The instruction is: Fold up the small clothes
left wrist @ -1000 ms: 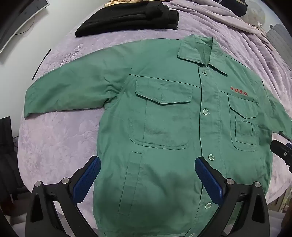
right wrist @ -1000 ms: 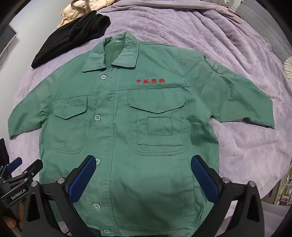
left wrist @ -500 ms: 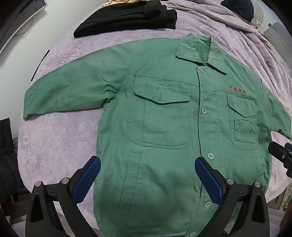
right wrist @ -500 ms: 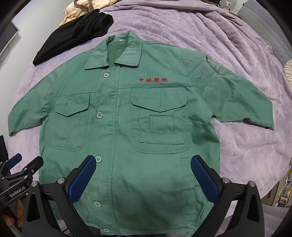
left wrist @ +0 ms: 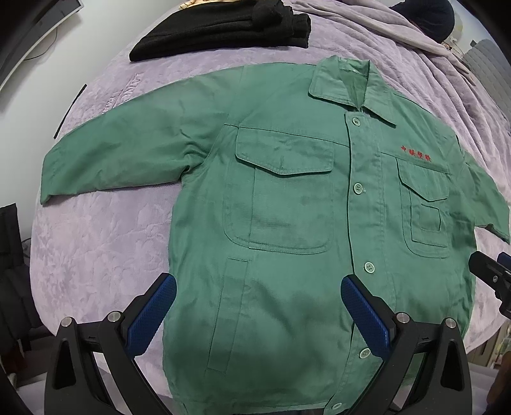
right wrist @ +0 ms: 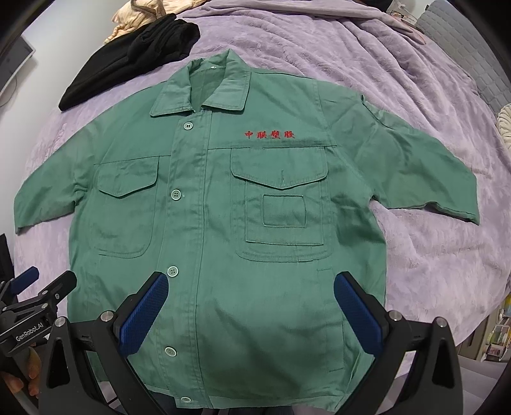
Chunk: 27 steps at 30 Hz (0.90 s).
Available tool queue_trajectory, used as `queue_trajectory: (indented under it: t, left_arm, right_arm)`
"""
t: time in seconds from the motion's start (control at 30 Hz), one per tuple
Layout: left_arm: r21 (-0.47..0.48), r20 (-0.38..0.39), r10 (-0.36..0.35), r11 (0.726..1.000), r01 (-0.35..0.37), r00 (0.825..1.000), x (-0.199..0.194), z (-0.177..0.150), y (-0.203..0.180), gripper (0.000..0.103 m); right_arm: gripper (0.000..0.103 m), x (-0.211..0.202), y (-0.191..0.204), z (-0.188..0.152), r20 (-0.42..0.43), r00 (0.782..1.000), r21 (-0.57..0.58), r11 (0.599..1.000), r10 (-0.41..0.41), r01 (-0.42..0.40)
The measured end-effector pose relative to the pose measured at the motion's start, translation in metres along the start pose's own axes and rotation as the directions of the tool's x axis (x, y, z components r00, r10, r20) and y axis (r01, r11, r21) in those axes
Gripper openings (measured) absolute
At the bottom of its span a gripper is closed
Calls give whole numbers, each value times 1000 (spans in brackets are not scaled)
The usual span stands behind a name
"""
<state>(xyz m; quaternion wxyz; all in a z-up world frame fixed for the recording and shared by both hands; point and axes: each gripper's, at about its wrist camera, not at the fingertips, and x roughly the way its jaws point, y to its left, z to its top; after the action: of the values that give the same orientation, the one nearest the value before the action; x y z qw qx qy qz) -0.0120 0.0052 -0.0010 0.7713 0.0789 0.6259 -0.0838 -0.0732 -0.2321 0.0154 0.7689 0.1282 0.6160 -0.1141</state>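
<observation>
Jacket: I see a green jacket [left wrist: 287,223] [right wrist: 223,223] lying flat and face up on the bed, buttoned down the front, both sleeves spread out to the sides, collar pointing away from my cameras.

Lettering: a row of red characters [right wrist: 270,134] sits on the jacket's chest, just above one flap pocket [right wrist: 281,210]; the other chest pocket [left wrist: 281,194] is plain.

Buttons: pale green buttons [left wrist: 359,188] run in a line down the jacket's placket.

Hem: the jacket's lower edge lies nearest to both of my tongs, partly hidden behind their black frames.

Left tongs: my left tongs [left wrist: 258,316] hang above the jacket's lower front, blue pads spread wide apart, nothing between them.

Right tongs: my right tongs [right wrist: 250,314] hover over the jacket's lower front on the lettered side, pads likewise spread wide and pinching nothing.

Mutual view: from the right wrist, the left device shows beside the jacket's hem corner, with fingers of the holding hand [right wrist: 22,380] below it; from the left wrist, a black part of the right device pokes in past the far sleeve.

Bed: a lilac plush cover [left wrist: 95,242] [right wrist: 447,255] lies under the jacket on all sides.

Black clothes: a dark folded pile [left wrist: 223,35] [right wrist: 127,60] rests on the cover beyond the jacket's collar, apart from it.

Beige cloth: a pale bundle [right wrist: 137,19] lies just behind the black pile.
</observation>
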Motion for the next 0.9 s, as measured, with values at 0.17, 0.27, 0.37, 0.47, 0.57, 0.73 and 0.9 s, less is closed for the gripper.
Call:
queue_trajectory:
  t: [0.17, 0.27, 0.37, 0.47, 0.57, 0.73, 0.9]
  left_arm:
    - [6, -18, 0, 1000, 0, 1000, 3, -3, 1, 103]
    - [12, -52, 14, 1000, -13, 999, 11, -6, 3, 103]
    - [18, -100, 11, 1000, -9, 995, 20, -11, 6, 103]
    - [25, -144, 5, 1000, -2, 990, 29, -19, 6, 103]
    - [28, -168, -1, 1000, 5, 986, 34, -25, 6, 103]
    - [31, -179, 0, 1000, 6, 984, 37, -34, 7, 103]
    - [29, -186, 12, 1000, -7, 982, 38, -41, 12, 103]
  right_arm:
    - [103, 2, 1, -7, -14, 1000, 0, 1000, 4, -4]
    - [103, 7, 0, -10, -40, 999, 4, 1000, 5, -5]
    - [103, 13, 1, -15, -71, 997, 2, 1000, -3, 3]
    - [103, 22, 1, -23, -105, 994, -1, 1000, -13, 13]
    - [103, 28, 0, -33, -127, 992, 0, 1000, -15, 15]
    - [103, 34, 1, -42, -146, 989, 0, 1000, -15, 16]
    - [103, 34, 1, -42, -157, 987, 3, 1000, -14, 14]
